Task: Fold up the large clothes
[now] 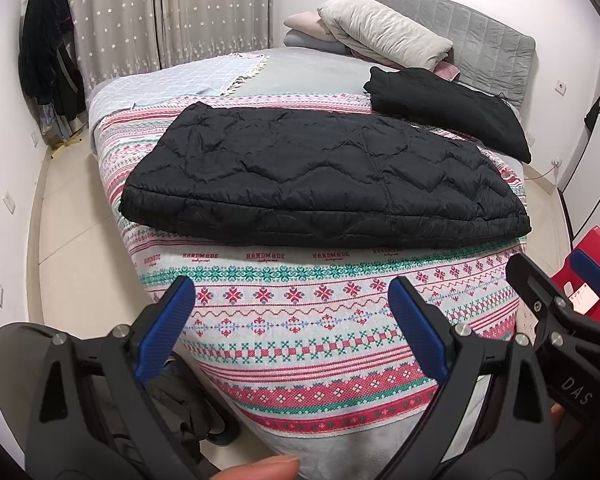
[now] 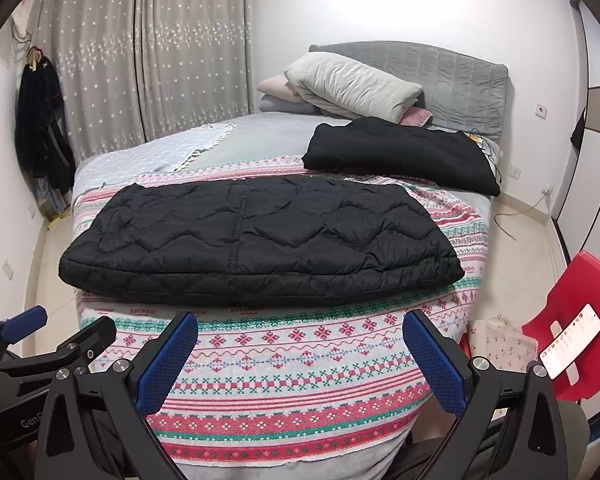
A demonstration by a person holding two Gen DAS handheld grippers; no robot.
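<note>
A black quilted jacket (image 1: 320, 176) (image 2: 260, 240) lies folded flat across the patterned blanket (image 1: 300, 340) (image 2: 292, 380) near the foot of the bed. Behind it to the right rests a second folded black garment (image 1: 448, 108) (image 2: 400, 152). My left gripper (image 1: 292, 292) is open, held off the foot of the bed below the jacket, with nothing between its blue pads. My right gripper (image 2: 300, 328) is also open and empty, at the same distance from the jacket's near edge. Each gripper shows at the edge of the other's view.
Pillows (image 1: 384, 28) (image 2: 352, 84) are stacked against the grey headboard (image 2: 460, 76). A red chair (image 2: 572, 320) with a phone (image 2: 570, 340) stands right of the bed. Dark clothes hang on a rack (image 1: 48, 60) at left by the curtain. A cable (image 2: 516, 216) trails on the floor.
</note>
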